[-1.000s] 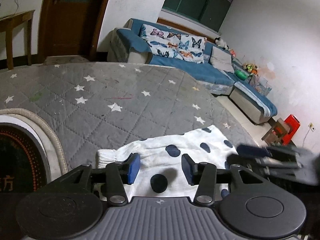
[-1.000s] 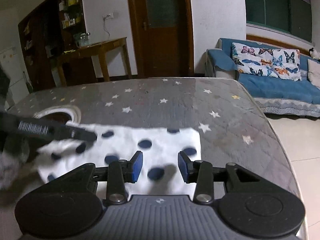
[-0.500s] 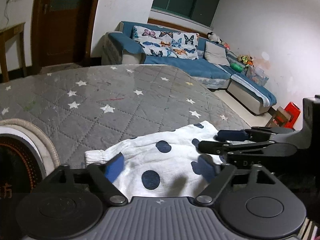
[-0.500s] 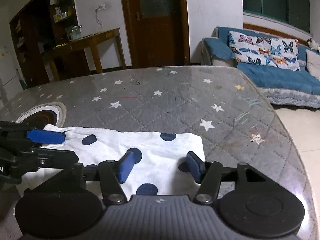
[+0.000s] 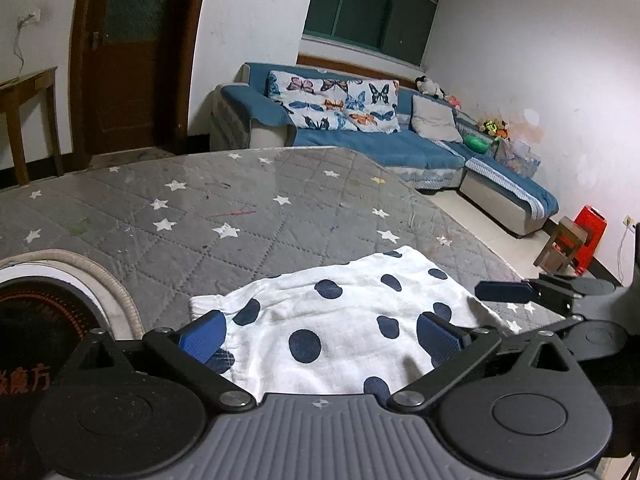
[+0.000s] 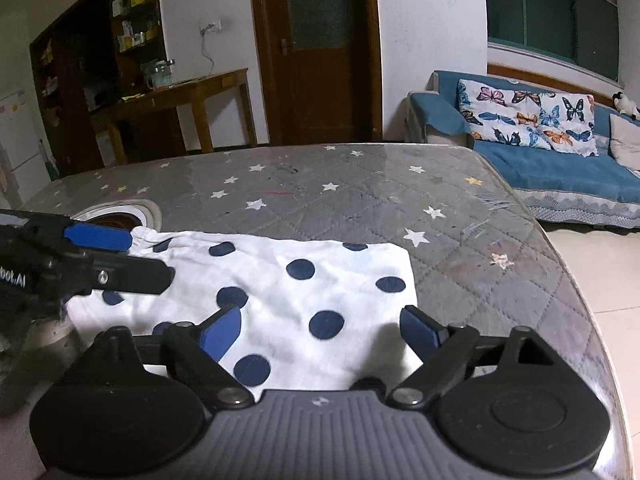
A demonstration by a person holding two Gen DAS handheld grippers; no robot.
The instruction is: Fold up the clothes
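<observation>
A white garment with dark blue dots [image 5: 340,320] [image 6: 280,280] lies folded flat near the front edge of the grey star-quilted surface [image 5: 200,220] [image 6: 360,200]. My left gripper [image 5: 320,336] hangs just above its near left part, jaws spread wide and still opening, pads off the cloth. Over the garment's near right part my right gripper [image 6: 320,330] hovers, its jaws also opening with nothing gripped. Each gripper appears in the other's view: the right gripper [image 5: 532,300] at the right edge, the left gripper [image 6: 96,256] at the left edge.
A round white-rimmed opening with a dark inside [image 5: 48,300] [image 6: 120,216] sits in the surface left of the garment. Beyond the surface stand a blue sofa [image 5: 360,136] with butterfly cushions, a wooden door [image 6: 324,52], a wooden side table [image 6: 180,96] and a red stool [image 5: 588,236].
Both grippers' jaws have spread from half closed to wide apart and let go of the cloth. Both have drawn back slightly, and the garment now lies flat.
</observation>
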